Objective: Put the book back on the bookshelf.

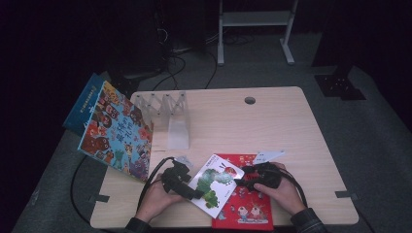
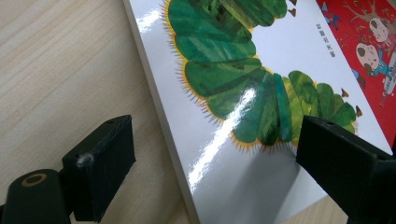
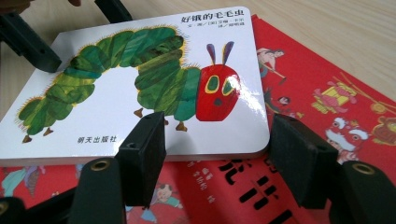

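Both black, blocky grippers, left (image 1: 194, 193) and right (image 1: 239, 181), stand spread around the glossy, round-cornered caterpillar board book (image 1: 216, 183), apparently untouched.

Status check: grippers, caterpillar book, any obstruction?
Left gripper open, right gripper open, both at caterpillar book. Book lies partly on red book. Nothing blocking.

a pale wood counter (image 1: 272, 121) with a round hole (image 1: 249, 100) near its far edge. on it: a clear rack (image 1: 167, 116) at the far left, a red book (image 1: 245, 206) at the near edge, and a colourful book (image 1: 116, 131) propped tilted at the left edge. the caterpillar book (image 1: 215, 183) lies partly on the red book, partly on the counter.
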{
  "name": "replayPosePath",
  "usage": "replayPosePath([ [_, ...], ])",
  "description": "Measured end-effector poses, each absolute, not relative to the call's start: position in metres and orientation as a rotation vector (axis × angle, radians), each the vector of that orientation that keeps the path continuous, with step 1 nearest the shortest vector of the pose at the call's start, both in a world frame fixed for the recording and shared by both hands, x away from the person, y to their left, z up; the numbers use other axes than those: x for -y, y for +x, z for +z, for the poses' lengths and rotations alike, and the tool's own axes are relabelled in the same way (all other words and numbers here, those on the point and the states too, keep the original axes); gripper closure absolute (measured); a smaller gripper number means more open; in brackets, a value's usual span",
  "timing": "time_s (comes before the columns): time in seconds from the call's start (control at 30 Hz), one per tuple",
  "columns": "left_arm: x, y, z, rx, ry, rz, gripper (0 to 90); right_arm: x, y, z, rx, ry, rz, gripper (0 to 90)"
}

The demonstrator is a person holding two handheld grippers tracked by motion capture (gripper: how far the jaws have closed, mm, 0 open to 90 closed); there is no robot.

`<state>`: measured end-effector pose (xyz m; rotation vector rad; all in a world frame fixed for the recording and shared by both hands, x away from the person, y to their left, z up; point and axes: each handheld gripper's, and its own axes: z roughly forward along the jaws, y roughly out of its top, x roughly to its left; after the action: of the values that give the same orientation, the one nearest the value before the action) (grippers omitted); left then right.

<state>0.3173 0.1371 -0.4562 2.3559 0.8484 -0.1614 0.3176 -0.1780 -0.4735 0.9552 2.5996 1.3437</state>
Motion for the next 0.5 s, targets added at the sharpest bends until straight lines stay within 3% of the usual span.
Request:
replayPosePath([
  [0.27, -0.131, 0.316, -0.457, -0.811, 2.380, -0.171, 11.7, 0.182, 0.310, -0.469, -2.578, 0.915, 1.269, 36.5],
  [0.37, -0.129, 0.315, -0.457, -0.802, 2.385, -0.165, 11.9, 0.188, 0.301, -0.464, -2.559, 0.906, 1.255, 41.8],
  [0.5, -0.129, 0.315, -0.457, -0.805, 2.381, -0.165, 11.9, 0.188, 0.290, -0.460, -2.564, 0.881, 1.248, 55.8],
])
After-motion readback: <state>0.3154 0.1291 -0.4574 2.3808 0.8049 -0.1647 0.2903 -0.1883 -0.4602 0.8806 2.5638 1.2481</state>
